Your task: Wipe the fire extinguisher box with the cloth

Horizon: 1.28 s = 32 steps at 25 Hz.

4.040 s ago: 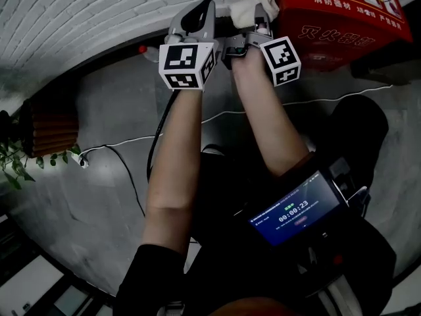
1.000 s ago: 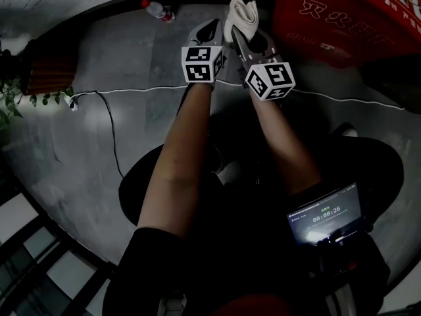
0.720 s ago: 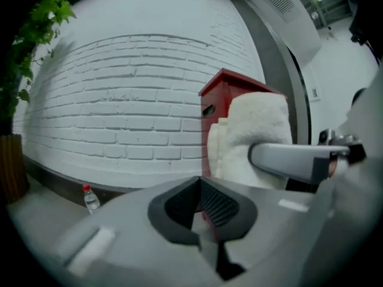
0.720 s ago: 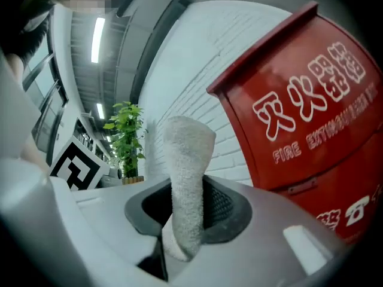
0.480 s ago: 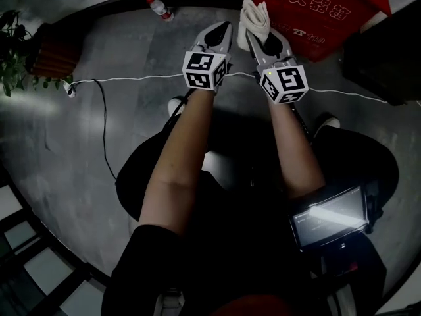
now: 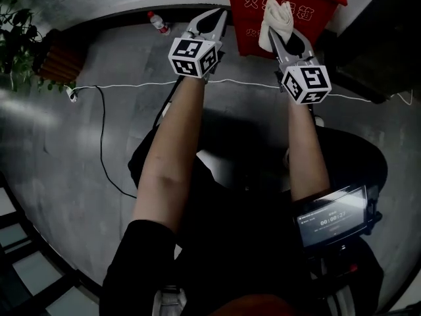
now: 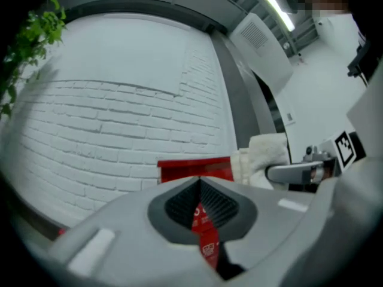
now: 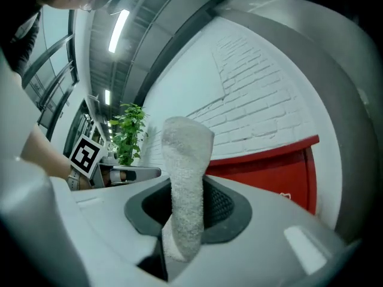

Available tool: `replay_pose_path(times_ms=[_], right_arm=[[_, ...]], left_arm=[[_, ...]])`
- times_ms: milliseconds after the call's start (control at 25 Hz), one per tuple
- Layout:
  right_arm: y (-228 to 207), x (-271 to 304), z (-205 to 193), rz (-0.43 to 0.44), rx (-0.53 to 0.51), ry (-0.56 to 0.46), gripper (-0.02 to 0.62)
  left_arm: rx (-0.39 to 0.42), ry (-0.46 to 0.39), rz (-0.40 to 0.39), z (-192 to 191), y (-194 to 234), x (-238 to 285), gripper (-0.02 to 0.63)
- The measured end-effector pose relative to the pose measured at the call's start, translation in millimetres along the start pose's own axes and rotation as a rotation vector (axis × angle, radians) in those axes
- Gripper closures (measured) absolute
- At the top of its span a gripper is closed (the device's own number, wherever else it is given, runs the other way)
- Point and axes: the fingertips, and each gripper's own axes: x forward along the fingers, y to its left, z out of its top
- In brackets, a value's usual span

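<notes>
Right gripper clamps a folded white cloth, the jaws pinching the lower part of the fold while the loose upper end stands up past their tips. Just ahead of them the red fire extinguisher box sits against a white brick wall. The cloth hangs close in front of the box's face; whether it touches the red panel cannot be told from the head view. To the left of that gripper, level with it and apart from it, the left gripper points at the same box with its jaws pressed together on nothing. The cloth looks like soft, light towelling that will flop and bunch under pressure, so a bite deep across the fold, as here, seems the sound one, leaving a padded end free to drag over the surface. The box appears rigid and smooth-sided, likely heavy enough to stay put under a wipe, and its glossy printed front may be slippery. The wiping stroke itself looks not yet begun
</notes>
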Motion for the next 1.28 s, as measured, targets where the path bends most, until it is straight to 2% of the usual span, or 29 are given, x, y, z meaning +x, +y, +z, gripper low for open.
replay_pose_path(times_ms=[80, 320, 440, 600, 720, 960, 1120, 1280], right_arm=[[-3, -6, 24, 0.006, -0.017, -0.012, 0.502], [4, -26, 83, 0.077, -0.098, 0.008, 0.503], [7, -44, 104, 0.097, -0.072, 0.035, 0.503], [18, -72, 123, 0.107, -0.05, 0.071, 0.503], [25, -91, 128, 0.105, -0.054, 0.082, 0.503], [29, -116, 107, 0.084, -0.091, 0.037, 0.503], [38, -121, 103, 0.096, -0.087, 0.043, 0.502], [37, -124, 93, 0.084, -0.079, 0.065, 0.502]], left_arm=[[0.042, -0.022, -0.043, 33, -21, 5, 0.603], [0.094, -0.079, -0.106, 110, -84, -8, 0.604], [0.053, -0.113, -0.133, 127, -109, -29, 0.603], [-0.012, -0.106, -0.174, 131, -134, -60, 0.604], [-0.011, -0.1, -0.196, 129, -149, -78, 0.603], [-0.006, -0.105, -0.241, 101, -169, -79, 0.604], [-0.001, -0.075, -0.282, 93, -189, -78, 0.604], [-0.002, -0.064, -0.29, 90, -193, -78, 0.604]])
